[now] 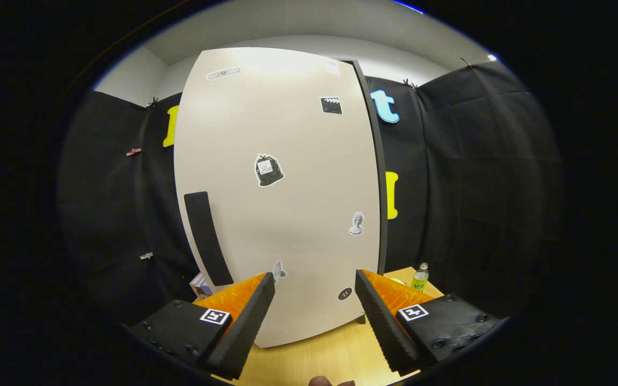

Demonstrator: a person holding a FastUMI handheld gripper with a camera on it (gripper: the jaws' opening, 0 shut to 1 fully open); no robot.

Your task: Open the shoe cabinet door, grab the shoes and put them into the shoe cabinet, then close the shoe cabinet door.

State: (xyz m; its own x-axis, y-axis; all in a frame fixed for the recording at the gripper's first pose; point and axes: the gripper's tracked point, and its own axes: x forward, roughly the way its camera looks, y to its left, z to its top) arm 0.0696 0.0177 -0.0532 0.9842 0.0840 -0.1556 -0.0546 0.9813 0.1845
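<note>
1. Gripper (pixel 314 292) fingers spread wide, holding nothing, aimed at 12 o'clock toward the shoe cabinet door (pixel 279 193).
2. Door closed, facing the gripper just ahead of the fingertips, long axis upright.
3. Dark handle strip (pixel 207 238) at 10 o'clock from the gripper, running vertically.
4. Cabinet stands on wooden table (pixel 330 356).
5. Bottle (pixel 420 277) at 2 o'clock, upright beside the cabinet.

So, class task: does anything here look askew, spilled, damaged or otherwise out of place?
Nothing stands out. The cabinet door is shut and sits flush, its stickers flat and its dark handle intact. A capped bottle stands upright on the wooden table beside the cabinet. The claw is open, holding nothing.
</note>
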